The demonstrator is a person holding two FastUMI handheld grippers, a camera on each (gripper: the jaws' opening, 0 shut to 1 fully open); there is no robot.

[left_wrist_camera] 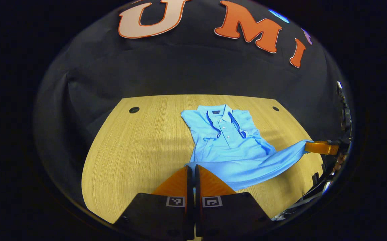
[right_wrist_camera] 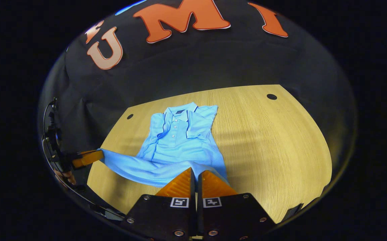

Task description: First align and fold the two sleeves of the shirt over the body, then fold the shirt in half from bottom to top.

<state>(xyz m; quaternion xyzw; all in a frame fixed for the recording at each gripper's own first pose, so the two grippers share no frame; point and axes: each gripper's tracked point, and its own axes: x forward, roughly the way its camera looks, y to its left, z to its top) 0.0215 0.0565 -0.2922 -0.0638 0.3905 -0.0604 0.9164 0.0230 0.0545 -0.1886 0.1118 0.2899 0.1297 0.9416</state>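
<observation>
A light blue polo shirt (left_wrist_camera: 227,144) (right_wrist_camera: 176,144) lies collar-away on the wooden table (left_wrist_camera: 140,147) (right_wrist_camera: 274,140), with both sleeves folded in over its body. Its bottom hem is lifted off the table and stretched between the two grippers. My left gripper (left_wrist_camera: 190,167) is shut on one hem corner, and it appears again at the left of the right gripper view (right_wrist_camera: 88,157). My right gripper (right_wrist_camera: 196,171) is shut on the other hem corner, and it appears at the far right of the left gripper view (left_wrist_camera: 320,147).
The table has a round cable hole (left_wrist_camera: 134,109) (right_wrist_camera: 271,96) near each far corner. Black cloth wall stands behind and beside the table. A hand (right_wrist_camera: 66,177) holds the left gripper at the table's side edge.
</observation>
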